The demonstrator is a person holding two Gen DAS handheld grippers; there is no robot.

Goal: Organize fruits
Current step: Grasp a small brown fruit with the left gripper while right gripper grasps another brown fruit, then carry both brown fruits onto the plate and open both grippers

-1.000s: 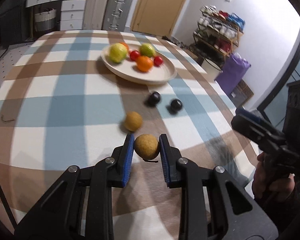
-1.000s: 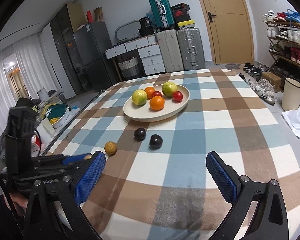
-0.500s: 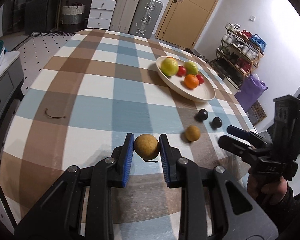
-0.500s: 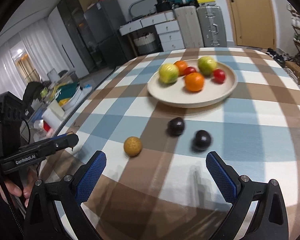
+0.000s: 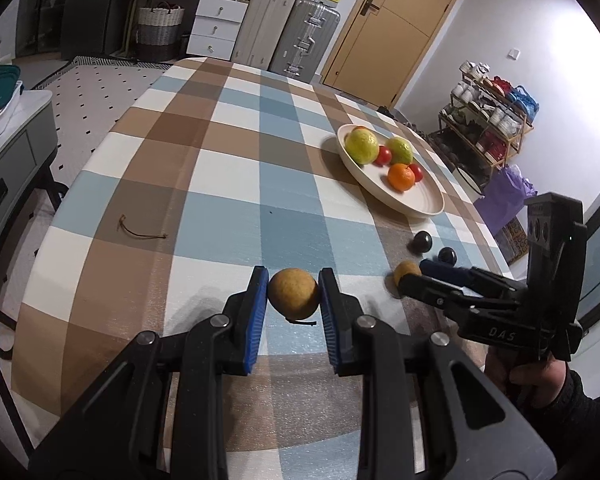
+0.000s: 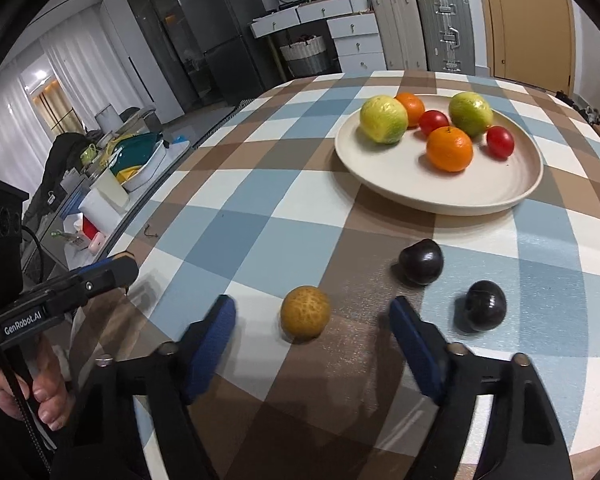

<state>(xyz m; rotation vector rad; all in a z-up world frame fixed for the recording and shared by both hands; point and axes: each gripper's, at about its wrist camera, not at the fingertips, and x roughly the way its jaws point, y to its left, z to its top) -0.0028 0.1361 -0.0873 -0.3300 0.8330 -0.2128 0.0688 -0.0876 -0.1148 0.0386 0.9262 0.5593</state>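
Right wrist view: brown fruit on the cloth (image 6: 305, 313) lies straight ahead of the right gripper (image 6: 312, 336), roughly centred between its 2 blue pads, slightly nearer the left one.
Fruit shape: near round, so no long axis to line up with; any approach angle should serve.
Contact, right: pads stand clear of the fruit on both sides; nothing pinched yet.
Right jaws: about half spread and closing, with the brown fruit in the gap between them.
Nearer hand: the right one; in the left wrist view the right gripper's tips (image 5: 414, 276) sit at this same fruit (image 5: 405, 272), well off to the side of the left gripper.
Left gripper (image 5: 293, 294): pads pressed on a second brown fruit (image 5: 293, 293), held off the checked tablecloth (image 5: 228, 208); a short stalk shows under it.
Neighbours: 2 dark plums, near one (image 6: 421, 267) and far-right one (image 6: 480, 311), lie just beyond and to the right of the right pad; the right pad passes close to the second.
Plate (image 6: 480, 196): further back on the table, well apart from both grippers, already carrying 2 green-yellow fruits, 2 oranges and 2 small red ones.
Judgement: the step in hand reads as the right-hand pick of the loose brown fruit; likely risk is the round fruit rolling out as the pads meet it.
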